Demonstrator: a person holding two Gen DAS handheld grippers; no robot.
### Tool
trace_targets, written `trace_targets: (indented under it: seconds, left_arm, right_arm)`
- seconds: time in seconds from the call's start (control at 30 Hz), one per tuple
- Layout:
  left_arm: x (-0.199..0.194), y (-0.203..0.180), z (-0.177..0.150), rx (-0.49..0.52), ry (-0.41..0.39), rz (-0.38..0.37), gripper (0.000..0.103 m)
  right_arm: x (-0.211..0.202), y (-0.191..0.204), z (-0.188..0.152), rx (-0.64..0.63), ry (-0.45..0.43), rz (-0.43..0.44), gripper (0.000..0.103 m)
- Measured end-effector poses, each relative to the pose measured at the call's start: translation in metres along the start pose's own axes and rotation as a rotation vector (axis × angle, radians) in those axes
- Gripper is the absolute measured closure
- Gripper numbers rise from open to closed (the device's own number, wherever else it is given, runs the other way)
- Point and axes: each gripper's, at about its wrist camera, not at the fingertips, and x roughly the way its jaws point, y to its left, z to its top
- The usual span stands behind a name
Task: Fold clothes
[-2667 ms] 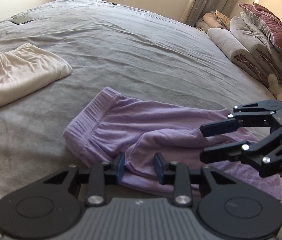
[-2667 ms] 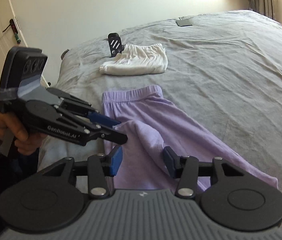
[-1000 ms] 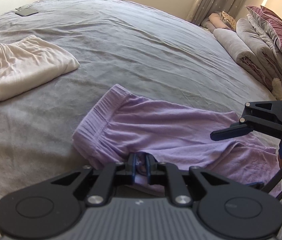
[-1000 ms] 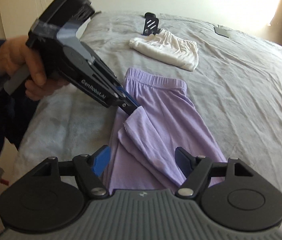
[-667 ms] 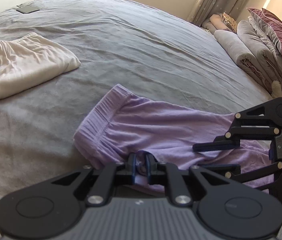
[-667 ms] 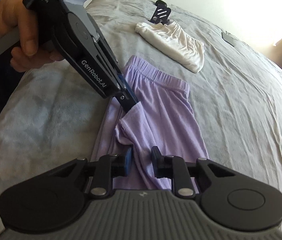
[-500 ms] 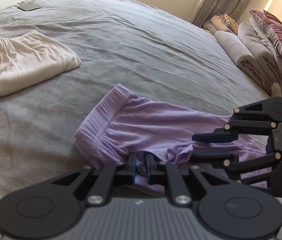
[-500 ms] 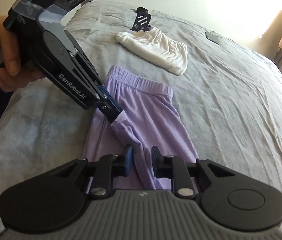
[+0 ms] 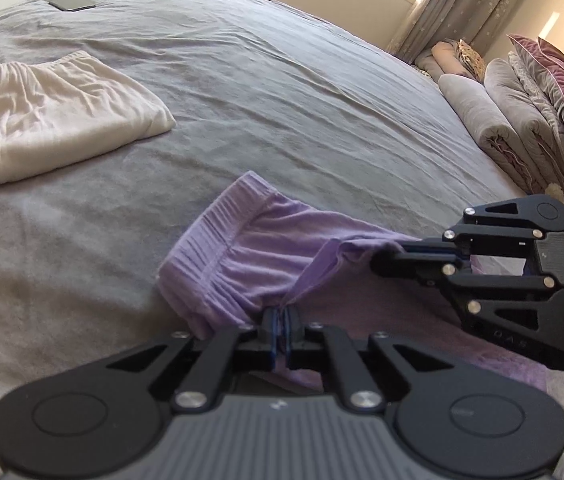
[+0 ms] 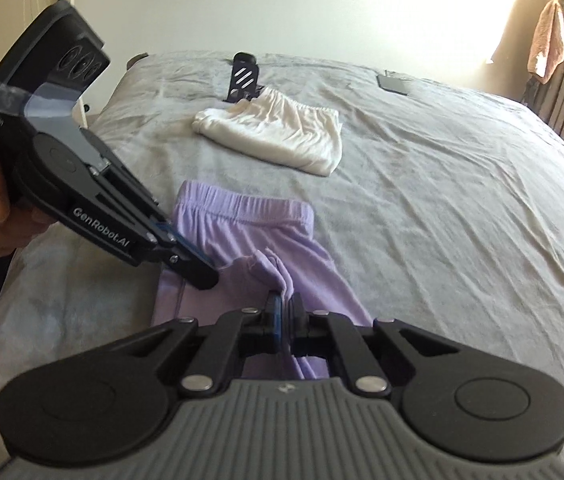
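Both grippers clamped on purple pants (image 9: 266, 248) near bed (image 9: 321, 92) front edge: left gripper (image 9: 280, 326) at crotch fold, right gripper (image 10: 283, 320) just closed on same fold farther along. Waistband ahead, long axis running away rightward.

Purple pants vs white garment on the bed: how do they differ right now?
The purple pants are purple, the white garment cream. The purple pants lie long and only partly folded, an edge lifted; the white garment is a compact, flat folded rectangle. The left gripper and right gripper are both shut on the purple pants; nothing touches the white garment. Both have gathered waistbands and rest on the grey bedspread.
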Motion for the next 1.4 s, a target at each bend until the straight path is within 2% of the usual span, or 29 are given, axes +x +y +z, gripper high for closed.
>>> trace_targets:
  seconds: [0.27, 0.47, 0.63, 0.77, 0.8, 0.87, 0.93, 0.97, 1.2, 1.27, 1.33, 1.4]
  left_arm:
    - [-0.023, 0.015, 0.012, -0.071, -0.079, -0.004, 0.101]
    - [-0.017, 0.02, 0.018, -0.06, -0.079, 0.058, 0.103]
    - [-0.018, 0.017, 0.018, -0.057, -0.072, 0.026, 0.103]
    - [-0.013, 0.016, 0.02, -0.079, -0.057, 0.016, 0.098]
    - [-0.012, 0.016, 0.02, -0.088, -0.051, 0.009, 0.098]
    - [-0.009, 0.014, 0.02, -0.097, -0.042, -0.009, 0.091]
    - [-0.005, 0.01, 0.02, -0.093, -0.034, -0.01, 0.069]
    - [-0.002, 0.009, 0.021, -0.09, -0.029, -0.002, 0.069]
    - [0.01, -0.007, 0.023, -0.01, -0.024, 0.078, 0.069]
    - [0.012, -0.012, 0.021, 0.015, -0.033, 0.108, 0.075]
    - [0.014, -0.014, 0.019, 0.039, -0.046, 0.142, 0.094]
    - [0.015, -0.014, 0.019, 0.041, -0.058, 0.161, 0.098]
  right_arm:
    - [0.01, -0.008, 0.011, 0.057, -0.062, -0.002, 0.098]
    - [0.038, -0.02, 0.009, 0.097, 0.004, -0.033, 0.098]
    - [0.045, -0.026, 0.004, 0.145, 0.007, -0.031, 0.097]
    - [0.036, -0.028, 0.003, 0.178, -0.015, -0.073, 0.081]
    - [0.033, -0.028, 0.003, 0.185, -0.024, -0.086, 0.072]
    - [0.025, -0.03, 0.002, 0.215, -0.054, -0.091, 0.058]
    - [0.018, -0.031, 0.001, 0.246, -0.067, -0.112, 0.056]
    - [0.014, -0.031, -0.001, 0.257, -0.063, -0.135, 0.056]
    - [-0.042, -0.013, -0.031, 0.305, -0.028, -0.238, 0.054]
    - [-0.067, -0.003, -0.049, 0.33, -0.021, -0.256, 0.054]
    - [-0.092, 0.012, -0.067, 0.358, -0.024, -0.265, 0.054]
    - [-0.113, 0.024, -0.083, 0.384, -0.036, -0.28, 0.054]
